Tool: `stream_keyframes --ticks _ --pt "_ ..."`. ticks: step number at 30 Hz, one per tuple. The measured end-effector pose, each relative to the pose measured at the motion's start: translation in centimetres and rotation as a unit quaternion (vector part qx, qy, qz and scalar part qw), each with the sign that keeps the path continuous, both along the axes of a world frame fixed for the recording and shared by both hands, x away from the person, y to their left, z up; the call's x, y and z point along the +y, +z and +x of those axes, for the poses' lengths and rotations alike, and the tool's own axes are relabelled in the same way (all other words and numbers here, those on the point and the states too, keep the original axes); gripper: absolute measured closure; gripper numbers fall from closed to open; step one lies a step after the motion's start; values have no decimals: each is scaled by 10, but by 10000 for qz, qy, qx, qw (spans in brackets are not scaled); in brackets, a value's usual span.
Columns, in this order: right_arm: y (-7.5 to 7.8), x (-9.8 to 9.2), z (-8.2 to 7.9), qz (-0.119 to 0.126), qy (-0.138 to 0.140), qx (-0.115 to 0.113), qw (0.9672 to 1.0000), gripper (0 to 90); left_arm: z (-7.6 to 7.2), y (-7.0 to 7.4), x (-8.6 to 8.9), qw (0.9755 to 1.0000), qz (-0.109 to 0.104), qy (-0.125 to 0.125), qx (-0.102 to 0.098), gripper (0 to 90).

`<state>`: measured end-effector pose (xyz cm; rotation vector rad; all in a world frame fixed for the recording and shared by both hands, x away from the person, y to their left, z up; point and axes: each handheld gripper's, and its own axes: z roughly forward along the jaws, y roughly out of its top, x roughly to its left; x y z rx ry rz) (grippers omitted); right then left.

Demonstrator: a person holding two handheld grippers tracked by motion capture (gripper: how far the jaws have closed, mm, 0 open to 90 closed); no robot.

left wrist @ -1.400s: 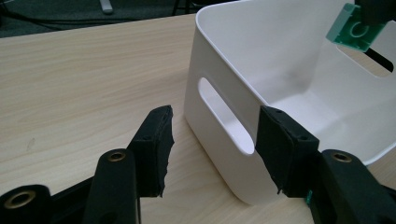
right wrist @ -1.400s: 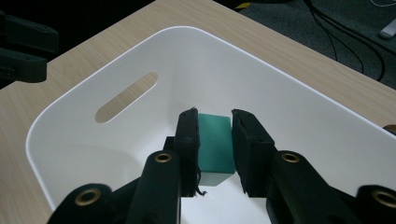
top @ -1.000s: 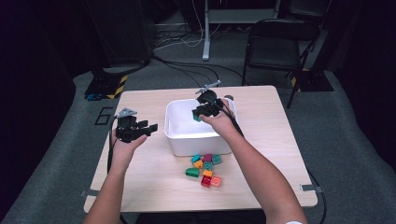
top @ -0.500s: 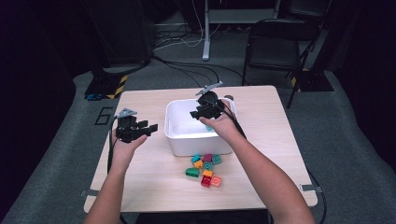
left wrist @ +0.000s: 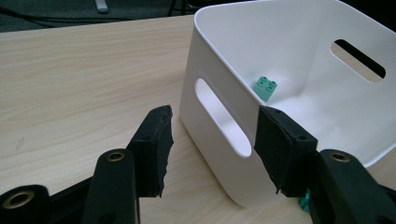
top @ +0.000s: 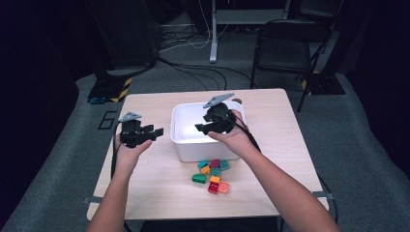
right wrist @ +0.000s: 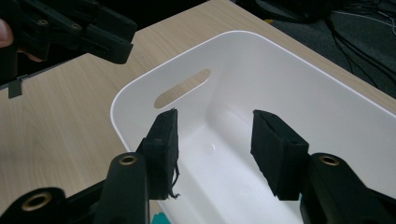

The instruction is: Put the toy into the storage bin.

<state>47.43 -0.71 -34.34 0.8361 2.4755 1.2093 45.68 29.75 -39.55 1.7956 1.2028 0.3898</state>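
Nearest the person, a loose cluster of coloured bricks (top: 211, 173) lies on the table (top: 145, 188) just below the right gripper (top: 207, 126), close against the near wall of the white bin (top: 203, 151). That gripper hovers over the bin's open top; its jaws have just been opening and stand apart with nothing between them, bare white floor showing through the gap. A green brick (left wrist: 265, 87) rests inside the bin against a wall, ahead of the left gripper's right jaw. The left gripper (top: 153, 131) hangs just outside the bin's left end wall, jaws wide apart and empty, facing the handle slot (left wrist: 223, 116). Open tabletop spreads to its left and beyond to the far edge
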Motion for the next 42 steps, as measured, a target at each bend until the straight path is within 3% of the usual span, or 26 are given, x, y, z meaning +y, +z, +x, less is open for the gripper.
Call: stream_keyframes --ticks 11,19,30,42 --pt "2 -7 -29 132 246 -135 9995 495 0 0 1 10000 -55 9 -2 464" --pt "1 -8 -47 3 467 -241 9986 510 1 -1 2 10000 -79 -8 -5 479" --pt "-13 -12 -65 188 467 -249 9984 522 1 -2 0 9998 190 -2 4 477" --pt "-36 -21 -75 307 599 -31 9977 518 1 -4 -1 9999 137 -45 -7 465"
